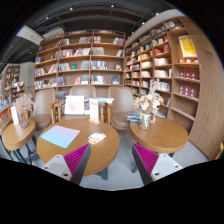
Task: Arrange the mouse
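My gripper (108,160) hangs wide open, holding nothing. The small white computer mouse (97,138) lies on the round wooden table (75,148) — just ahead of my fingers, slightly left, its long axis unclear.

Surface (100,150): round, wood, smooth w/ slight sheen. Shelves (90,60): wood, matt. Hand-held gripper (111,160) pads (73,158): magenta, ribbed texture. Mat (60,136): pale, matt.

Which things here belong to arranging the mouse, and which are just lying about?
Job: mouse, mat, round table, open fingers short of it.
Lying about: flower vase, second table, bookshelves, chairs.
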The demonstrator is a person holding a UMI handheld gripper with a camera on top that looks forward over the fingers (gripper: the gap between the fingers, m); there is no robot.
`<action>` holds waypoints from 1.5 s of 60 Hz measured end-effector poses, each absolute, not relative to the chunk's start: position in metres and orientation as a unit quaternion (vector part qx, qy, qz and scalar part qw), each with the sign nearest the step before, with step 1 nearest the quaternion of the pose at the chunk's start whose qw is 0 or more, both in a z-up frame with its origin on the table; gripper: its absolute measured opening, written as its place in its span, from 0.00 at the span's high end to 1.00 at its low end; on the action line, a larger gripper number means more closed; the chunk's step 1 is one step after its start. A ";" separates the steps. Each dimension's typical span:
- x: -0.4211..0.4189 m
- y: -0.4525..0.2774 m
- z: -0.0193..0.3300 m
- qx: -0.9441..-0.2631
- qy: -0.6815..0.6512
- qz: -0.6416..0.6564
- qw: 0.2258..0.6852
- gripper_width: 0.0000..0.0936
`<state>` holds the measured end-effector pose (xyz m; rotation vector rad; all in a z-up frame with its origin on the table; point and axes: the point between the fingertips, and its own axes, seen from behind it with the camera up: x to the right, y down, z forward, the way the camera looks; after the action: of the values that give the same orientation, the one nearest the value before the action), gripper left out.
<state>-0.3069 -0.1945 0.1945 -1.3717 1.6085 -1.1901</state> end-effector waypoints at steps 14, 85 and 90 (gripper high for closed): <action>-0.311 -0.176 0.180 -0.545 0.617 -0.445 0.353 0.08; -0.128 -0.126 0.015 -0.611 0.609 -0.387 0.326 0.09; -0.111 -0.128 0.005 -0.617 0.610 -0.381 0.318 0.09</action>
<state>-0.1113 -0.1276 0.0052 -1.6248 1.6060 -1.0037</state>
